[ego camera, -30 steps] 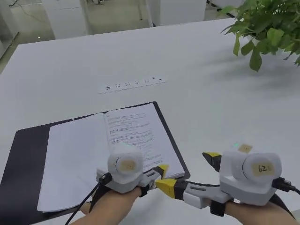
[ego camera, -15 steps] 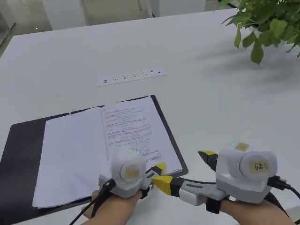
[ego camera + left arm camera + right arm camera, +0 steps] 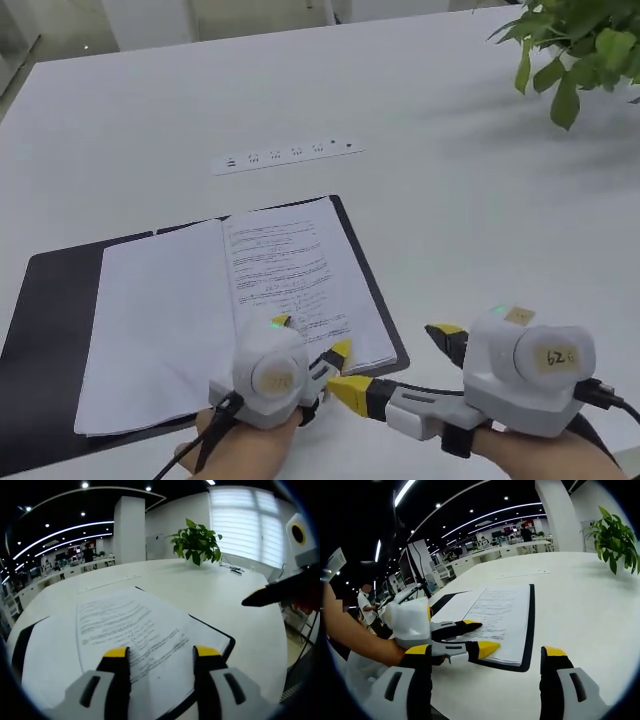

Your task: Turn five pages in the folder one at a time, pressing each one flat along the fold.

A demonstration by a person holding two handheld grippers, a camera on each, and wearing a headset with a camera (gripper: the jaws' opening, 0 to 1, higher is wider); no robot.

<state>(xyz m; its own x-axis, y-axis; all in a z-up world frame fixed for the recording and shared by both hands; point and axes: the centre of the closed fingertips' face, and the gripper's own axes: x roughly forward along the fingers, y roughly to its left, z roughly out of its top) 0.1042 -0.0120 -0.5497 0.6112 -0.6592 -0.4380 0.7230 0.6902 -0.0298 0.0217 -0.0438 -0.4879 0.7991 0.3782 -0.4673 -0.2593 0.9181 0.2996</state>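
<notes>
The folder (image 3: 52, 300) lies open on the white table, black cover underneath. Its right page is printed (image 3: 285, 270), its left page blank (image 3: 160, 315). My left gripper (image 3: 312, 336) is open, its yellow-tipped jaws low over the near edge of the printed page (image 3: 130, 625), nothing between them. In its own view the left gripper (image 3: 161, 652) straddles the text. My right gripper (image 3: 392, 358) is open off the folder's near right corner, above bare table. The right gripper view shows its jaws (image 3: 485, 651) wide apart, with the left gripper (image 3: 410, 622) and the page (image 3: 502, 610) ahead.
A white power strip (image 3: 285, 157) lies on the table beyond the folder. A potted plant (image 3: 580, 45) stands at the far right. Bare table (image 3: 480, 230) stretches to the right of the folder. People and desks stand far off in the room.
The head camera has shifted a little. My left gripper has edged forward over the printed page's near edge, and both of its jaw tips now show. The right gripper has barely moved.
</notes>
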